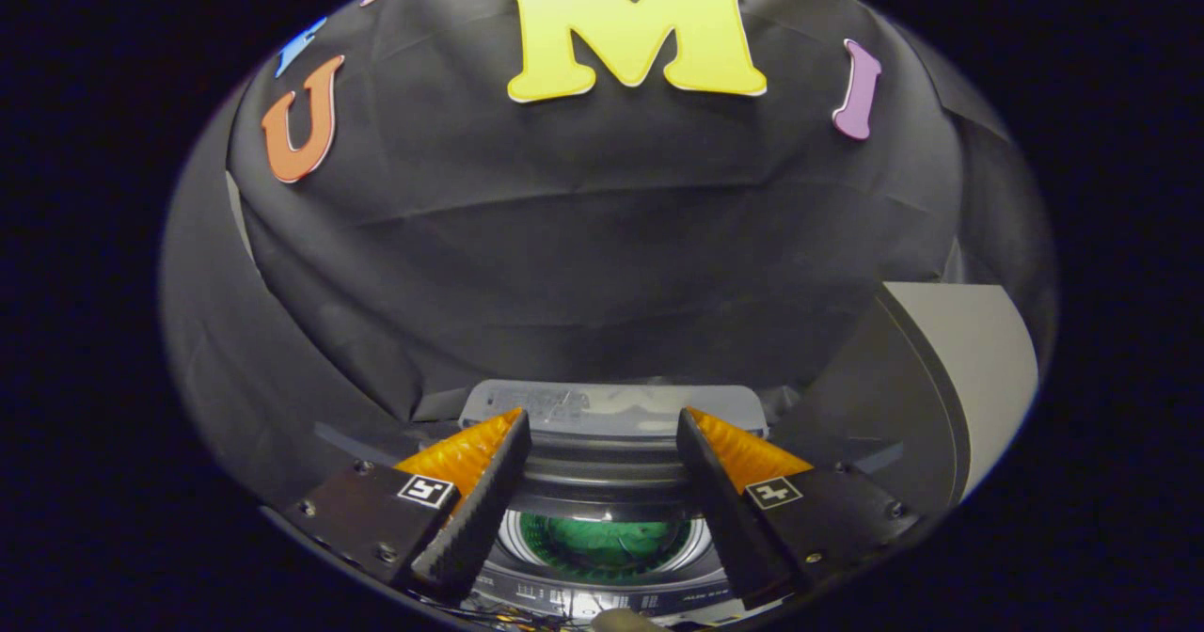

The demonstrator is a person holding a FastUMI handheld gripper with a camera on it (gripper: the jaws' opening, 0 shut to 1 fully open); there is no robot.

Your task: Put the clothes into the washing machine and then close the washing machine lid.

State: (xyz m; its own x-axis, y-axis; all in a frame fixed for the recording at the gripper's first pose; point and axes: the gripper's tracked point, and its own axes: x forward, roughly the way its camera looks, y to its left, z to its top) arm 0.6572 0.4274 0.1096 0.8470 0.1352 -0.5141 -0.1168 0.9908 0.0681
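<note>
You hold gripper (602,481) spread, empty, above small grey top-loading washing machine (602,604), lower centre. Green cloth (607,543) inside round drum; pale raised lid (611,406) behind, not yet closed.

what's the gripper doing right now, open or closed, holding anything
gripper: open, fingers spread apart with nothing between them, above the washing machine drum opening, where something green lies inside.

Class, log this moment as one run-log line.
gripper: open, holding nothing | washing machine: lid raised | green clothes: inside drum | next: close lid
</note>
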